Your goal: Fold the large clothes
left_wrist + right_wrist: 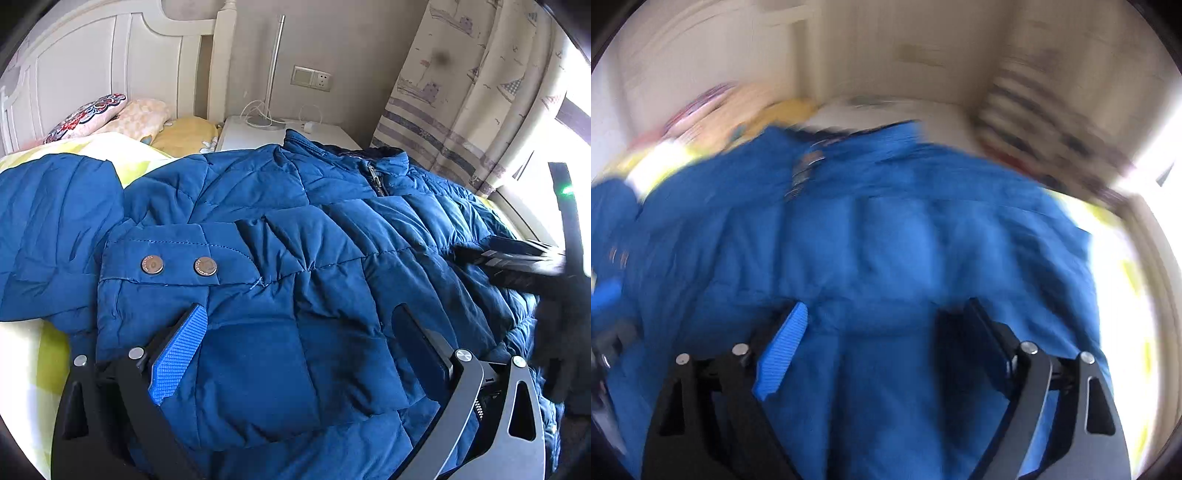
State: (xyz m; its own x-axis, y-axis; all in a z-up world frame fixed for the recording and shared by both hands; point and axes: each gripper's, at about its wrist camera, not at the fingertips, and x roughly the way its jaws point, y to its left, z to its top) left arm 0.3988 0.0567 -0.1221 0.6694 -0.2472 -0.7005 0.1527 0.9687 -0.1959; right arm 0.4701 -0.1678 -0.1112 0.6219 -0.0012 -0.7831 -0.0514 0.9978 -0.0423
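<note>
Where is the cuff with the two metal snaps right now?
In the left wrist view, the cuff lies left of centre on the blue jacket, just beyond the left gripper.

Home bedroom — bed headboard, pillows, curtain.

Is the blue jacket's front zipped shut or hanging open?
Zipped shut, at least near the top: on the blue jacket the zipper pull sits at the collar. Lower down, cannot tell.

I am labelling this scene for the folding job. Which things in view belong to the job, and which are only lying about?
Belong to the job:
- blue padded jacket, spread on the bed
- left claw, open
- right claw, open

Only lying about:
- pillows
- lamp on the nightstand
- curtain
- headboard
</note>
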